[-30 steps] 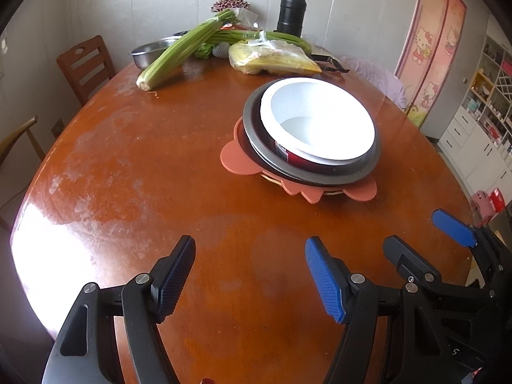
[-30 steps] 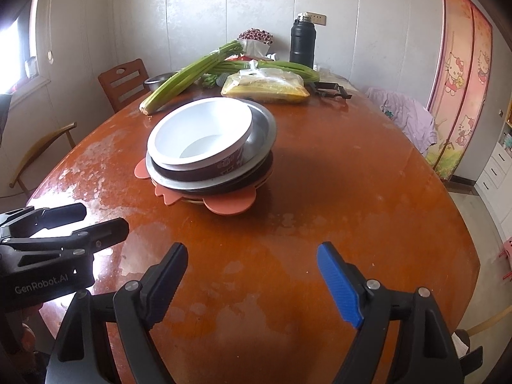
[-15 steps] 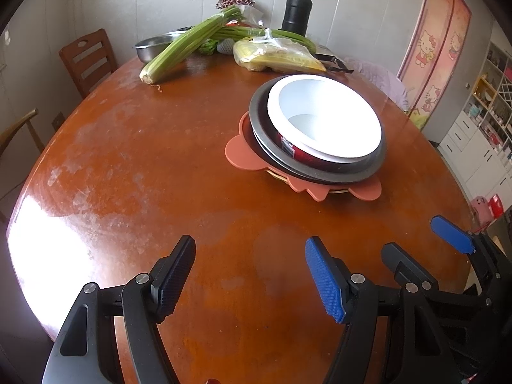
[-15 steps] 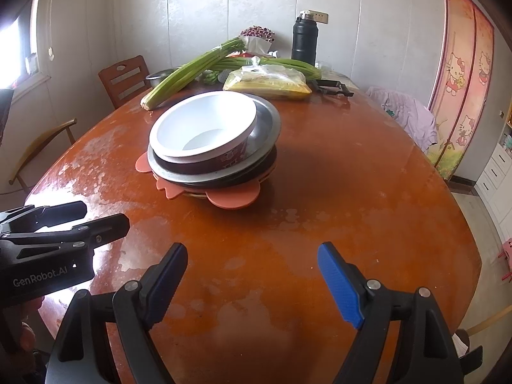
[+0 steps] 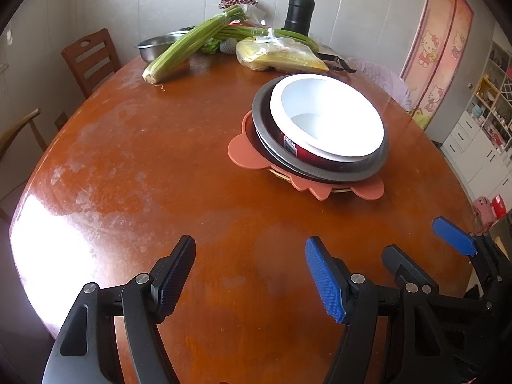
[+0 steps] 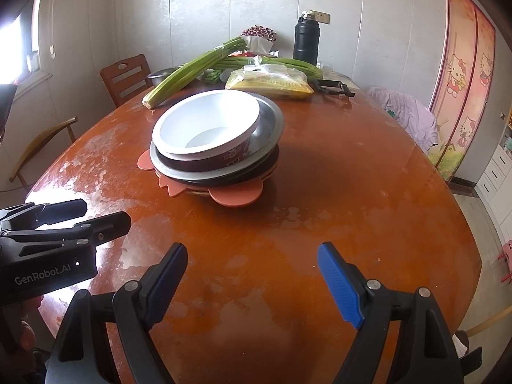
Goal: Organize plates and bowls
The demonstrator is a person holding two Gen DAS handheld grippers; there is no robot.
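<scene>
Both grippers, left gripper (image 5: 249, 275) and right gripper (image 6: 252, 283), are hovering spread and empty short of the stack mid-table (image 6: 352, 192), where the white bowl (image 6: 208, 128) is sitting on the grey plate (image 6: 272, 121), likely rigid, slick, breakable, best pinched at the rim.

I count one white bowl (image 6: 204, 128), one grey plate (image 6: 272, 121), one orange mat (image 6: 236, 196), one black flask (image 6: 306, 40), two wooden chairs (image 5: 91, 59), perhaps more plates stacked underneath.
</scene>
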